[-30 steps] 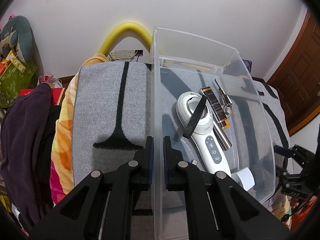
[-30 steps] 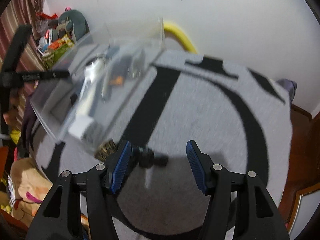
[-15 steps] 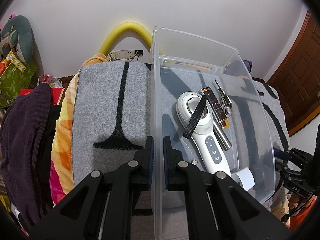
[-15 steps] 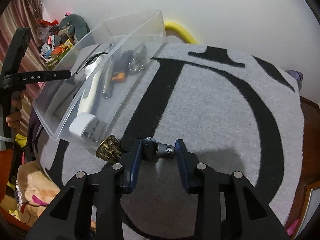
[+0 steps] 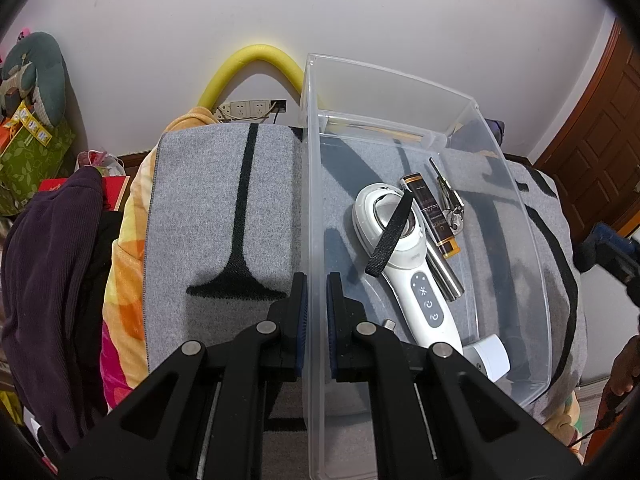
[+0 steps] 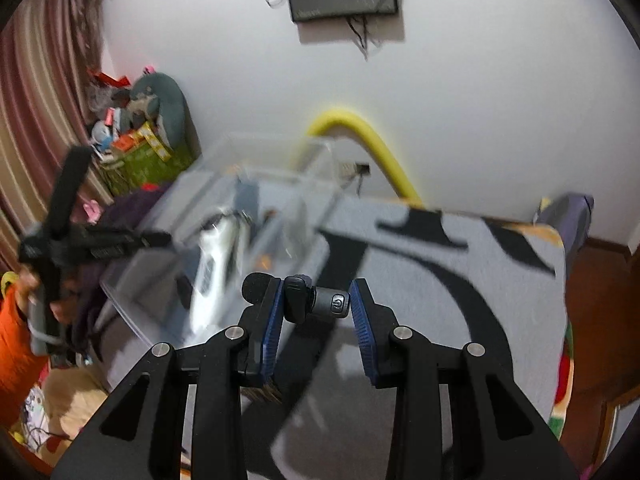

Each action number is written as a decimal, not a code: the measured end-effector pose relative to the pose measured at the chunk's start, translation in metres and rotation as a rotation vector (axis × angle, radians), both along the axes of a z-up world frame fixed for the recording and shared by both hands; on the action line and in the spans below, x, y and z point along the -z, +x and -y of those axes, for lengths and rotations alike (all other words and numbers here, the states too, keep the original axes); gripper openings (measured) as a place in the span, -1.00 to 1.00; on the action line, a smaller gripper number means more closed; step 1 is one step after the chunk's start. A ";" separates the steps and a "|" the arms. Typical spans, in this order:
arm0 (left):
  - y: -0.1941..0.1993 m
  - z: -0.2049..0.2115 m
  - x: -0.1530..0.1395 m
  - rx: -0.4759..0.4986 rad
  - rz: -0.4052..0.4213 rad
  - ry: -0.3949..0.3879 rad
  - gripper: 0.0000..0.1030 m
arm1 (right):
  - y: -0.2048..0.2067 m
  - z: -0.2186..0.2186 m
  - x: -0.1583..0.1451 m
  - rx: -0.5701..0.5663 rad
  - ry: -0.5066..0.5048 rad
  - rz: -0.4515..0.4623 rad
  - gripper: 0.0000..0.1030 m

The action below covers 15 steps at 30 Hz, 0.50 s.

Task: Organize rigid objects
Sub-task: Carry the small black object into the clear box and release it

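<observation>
Our right gripper (image 6: 312,306) clamps a small clip-on microphone (image 6: 316,300) (foam tip poking left) and has lifted it off the grey blanket (image 6: 420,280) since a moment ago. Our left gripper (image 5: 316,296), pinched shut on the clear bin (image 5: 532,240) wall, steadies it; through blur, the bin seemingly awaits beside.

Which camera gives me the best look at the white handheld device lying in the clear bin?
The left wrist view: the white handheld device lies sharp and nearly whole inside the clear bin, buttons visible. The right wrist view shows it only as a blurred white streak.
</observation>
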<state>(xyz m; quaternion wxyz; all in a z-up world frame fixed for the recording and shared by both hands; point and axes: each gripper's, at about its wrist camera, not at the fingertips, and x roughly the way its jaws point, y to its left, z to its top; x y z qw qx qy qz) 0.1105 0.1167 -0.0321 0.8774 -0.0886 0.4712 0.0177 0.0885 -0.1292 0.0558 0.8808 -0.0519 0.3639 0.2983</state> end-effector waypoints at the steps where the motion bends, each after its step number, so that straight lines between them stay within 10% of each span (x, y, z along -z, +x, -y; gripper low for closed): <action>1: 0.000 0.000 0.000 0.000 0.000 0.000 -0.88 | -0.001 -0.006 -0.004 -0.015 0.005 0.010 -0.40; 15: 0.000 0.000 0.000 0.000 0.001 -0.007 -0.88 | -0.007 -0.116 0.034 -0.239 -0.072 -0.068 -0.40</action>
